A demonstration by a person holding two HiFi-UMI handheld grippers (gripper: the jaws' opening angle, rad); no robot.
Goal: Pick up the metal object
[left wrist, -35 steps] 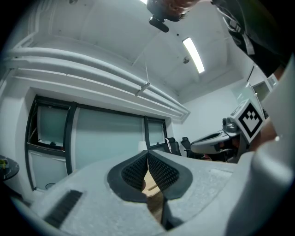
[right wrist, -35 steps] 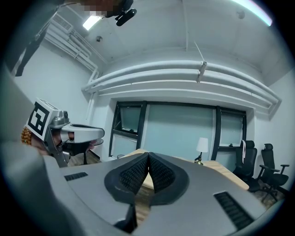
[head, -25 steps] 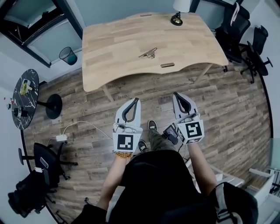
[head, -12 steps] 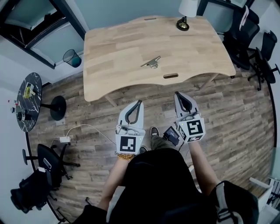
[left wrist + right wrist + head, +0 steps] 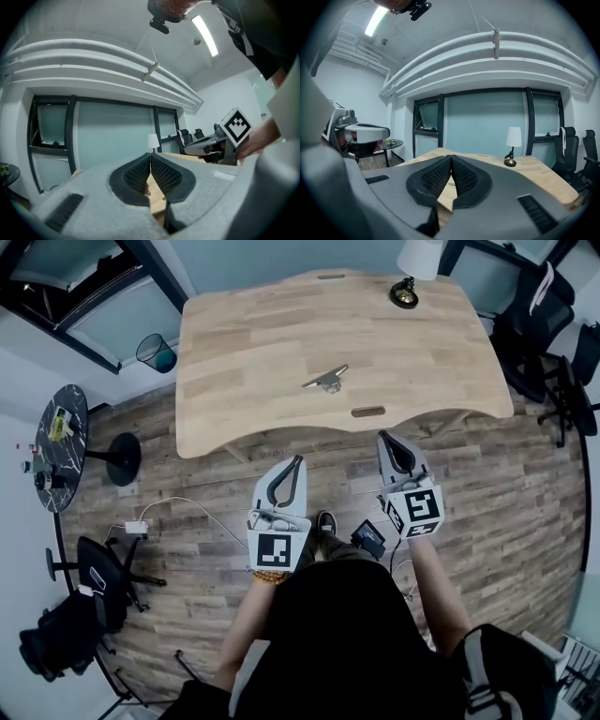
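Observation:
The metal object (image 5: 325, 381), a small silvery piece with a thin arm, lies near the middle of the light wooden table (image 5: 244, 352). Both grippers hang over the floor, short of the table's near edge and apart from the object. My left gripper (image 5: 298, 459) is shut with nothing in it, its dark pads meeting at the tip (image 5: 150, 157). The right gripper (image 5: 382, 436) is also shut and empty (image 5: 451, 157), pointing toward the table. A strip of tabletop shows through the gap under each pair of jaws.
A table lamp (image 5: 406, 289) stands at the table's far right corner. Black office chairs (image 5: 548, 329) crowd the right side. A blue bin (image 5: 156, 352) and a round dark side table (image 5: 56, 442) are on the left. A cable with a white adapter (image 5: 136, 526) lies on the floor.
The table and metal object have slid lower in the head view, so the person has come closer to the table. Both grippers stay shut, held in front of the body.

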